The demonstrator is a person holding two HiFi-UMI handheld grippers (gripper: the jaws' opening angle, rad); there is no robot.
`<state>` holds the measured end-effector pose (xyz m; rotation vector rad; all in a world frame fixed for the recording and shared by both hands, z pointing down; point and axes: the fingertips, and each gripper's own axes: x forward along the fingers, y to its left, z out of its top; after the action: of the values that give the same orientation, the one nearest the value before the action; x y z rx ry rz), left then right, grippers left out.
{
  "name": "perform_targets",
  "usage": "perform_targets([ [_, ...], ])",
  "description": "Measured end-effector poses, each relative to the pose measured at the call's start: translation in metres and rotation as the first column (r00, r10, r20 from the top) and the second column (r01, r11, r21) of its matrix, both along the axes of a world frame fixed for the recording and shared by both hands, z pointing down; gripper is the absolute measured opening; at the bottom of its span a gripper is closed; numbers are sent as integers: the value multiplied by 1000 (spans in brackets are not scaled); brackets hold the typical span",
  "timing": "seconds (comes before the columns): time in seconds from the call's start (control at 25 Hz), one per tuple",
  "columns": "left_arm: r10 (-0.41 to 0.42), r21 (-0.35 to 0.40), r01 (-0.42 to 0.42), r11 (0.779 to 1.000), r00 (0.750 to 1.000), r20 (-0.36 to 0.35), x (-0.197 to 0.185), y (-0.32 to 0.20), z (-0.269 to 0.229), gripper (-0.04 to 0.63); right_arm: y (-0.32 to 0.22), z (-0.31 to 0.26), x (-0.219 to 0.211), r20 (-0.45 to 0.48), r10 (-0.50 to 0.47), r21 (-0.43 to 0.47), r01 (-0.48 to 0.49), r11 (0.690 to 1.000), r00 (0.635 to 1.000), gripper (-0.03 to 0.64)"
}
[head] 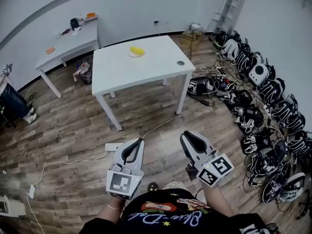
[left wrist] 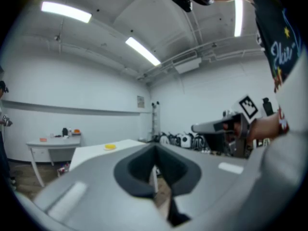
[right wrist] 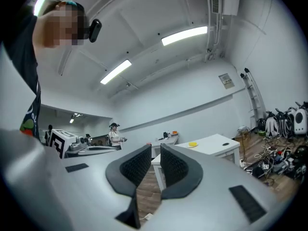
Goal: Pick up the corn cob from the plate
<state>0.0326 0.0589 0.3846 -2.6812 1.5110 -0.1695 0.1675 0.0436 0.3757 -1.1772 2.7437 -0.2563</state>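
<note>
A yellow corn cob (head: pixel 137 50) lies on a small plate at the far side of a white table (head: pixel 146 72), well ahead of both grippers. It shows as a small yellow spot in the left gripper view (left wrist: pixel 110 147) and in the right gripper view (right wrist: pixel 193 144). My left gripper (head: pixel 140 141) is held level over the wooden floor, its jaws shut and empty (left wrist: pixel 154 150). My right gripper (head: pixel 185 135) is beside it, its jaws a narrow gap apart with nothing between them (right wrist: pixel 155 152). Neither is near the table.
A small dark round thing (head: pixel 181 63) sits at the table's near right corner. A second white table (head: pixel 68 45) with small items stands at the back left. Black-and-white gear and cables (head: pixel 263 106) line the right wall. A power strip (head: pixel 113 146) and cord lie on the floor. A person (head: pixel 12 101) stands at far left.
</note>
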Motion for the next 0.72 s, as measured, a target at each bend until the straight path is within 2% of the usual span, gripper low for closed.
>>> perform_targets([
  [0.2, -33, -61, 32, 998, 999, -13, -19, -74, 19, -2, -78, 10, -14, -5, -33, -26, 33, 999, 999, 38],
  [0.4, -87, -59, 85, 995, 996, -27, -40, -164, 18, -2, -185, 24, -24, 25, -73, -44, 74, 996, 997, 43],
  [0.56, -168, -63, 173, 983, 983, 76, -55, -259, 18, -2, -287, 14, -29, 20, -124, -22, 124, 992, 992, 62],
  [0.72, -191, -60, 197, 979, 977, 93, -45, -339, 11, -2, -377, 3, -24, 40, -171, -16, 172, 985, 984, 68],
])
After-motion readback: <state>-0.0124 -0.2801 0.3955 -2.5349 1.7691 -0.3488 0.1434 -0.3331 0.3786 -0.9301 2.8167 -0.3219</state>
